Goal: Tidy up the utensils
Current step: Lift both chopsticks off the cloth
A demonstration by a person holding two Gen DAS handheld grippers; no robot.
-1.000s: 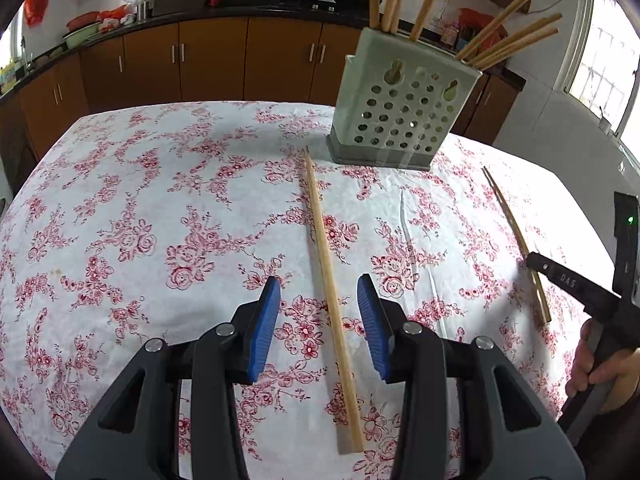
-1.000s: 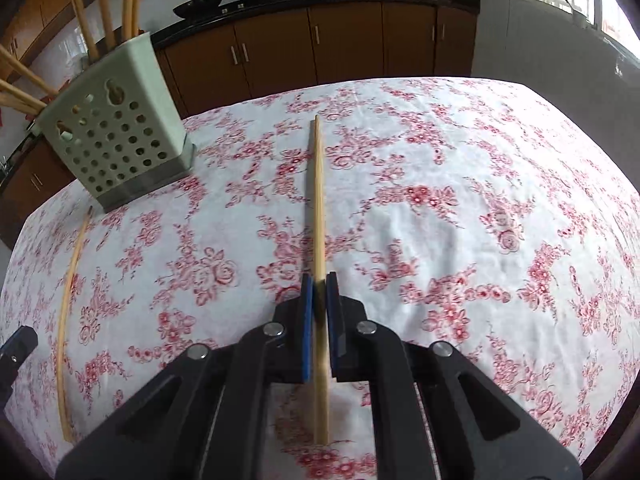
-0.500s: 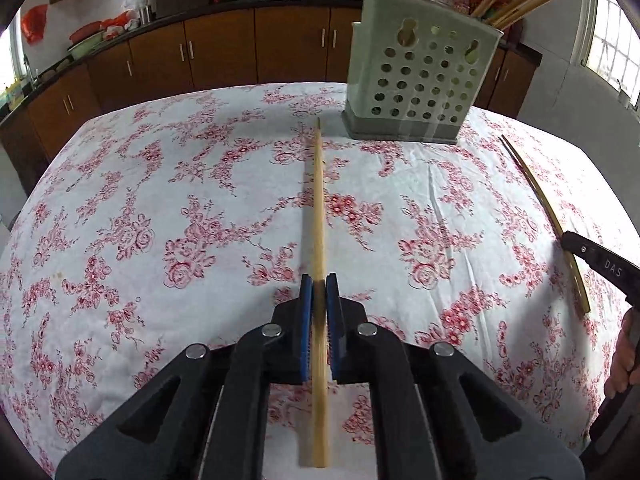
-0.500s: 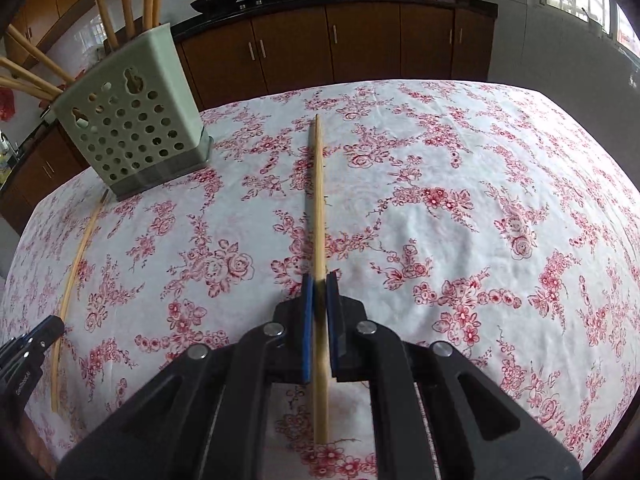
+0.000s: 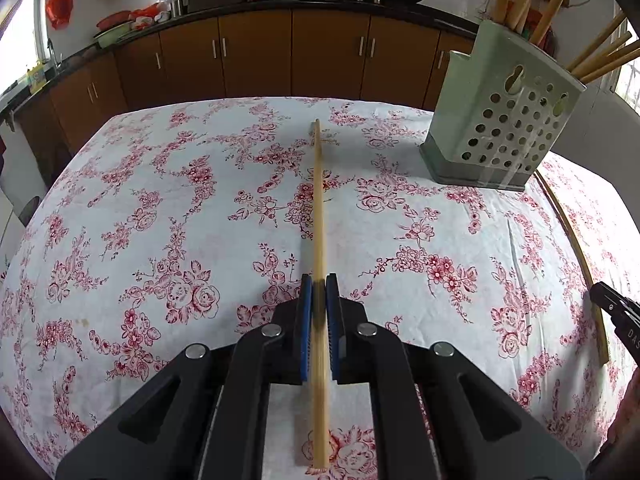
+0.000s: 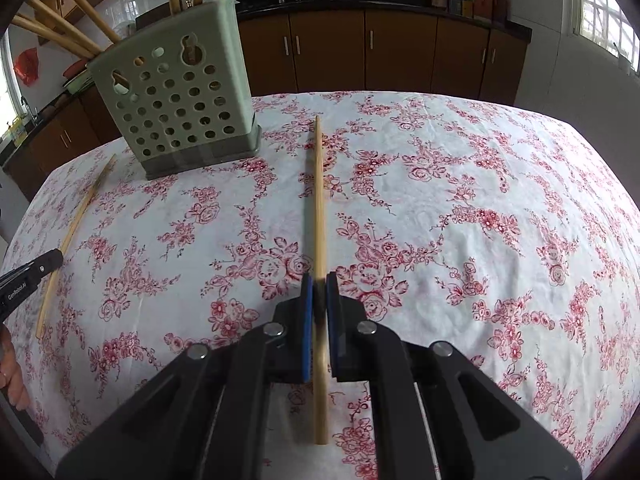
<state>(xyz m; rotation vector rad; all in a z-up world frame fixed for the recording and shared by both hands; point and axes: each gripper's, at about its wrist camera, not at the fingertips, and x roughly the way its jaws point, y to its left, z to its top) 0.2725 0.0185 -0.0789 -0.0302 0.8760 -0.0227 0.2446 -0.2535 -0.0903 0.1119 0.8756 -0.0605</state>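
The left gripper [image 5: 319,280] is clamped on 1 chopstick [image 5: 319,208], blue pads pressed against both sides near its thick end, with the thin tip pointing ahead over the tablecloth [image 5: 160,220]. The right gripper [image 6: 319,280] is likewise clamped on its own chopstick [image 6: 319,200], gripped toward the rear third. Each stick runs straight along its gripper's axis and appears lifted off the cloth, though the clearance cannot be told. The holder [image 5: 496,120] — a pale green perforated caddy already bristling with chopsticks — stands ahead and to the right of the left gripper; in the right view the holder [image 6: 180,104] stands ahead and to the left. The step in hand is judged to be transport to the holder. To do it well: tip each stick toward vertical before reaching the rim, aim for a gap between the sticks already loaded, lower until the tip is inside the wall, then release. Insert 1 stick at a time — the 2 grippers converge on the same opening.
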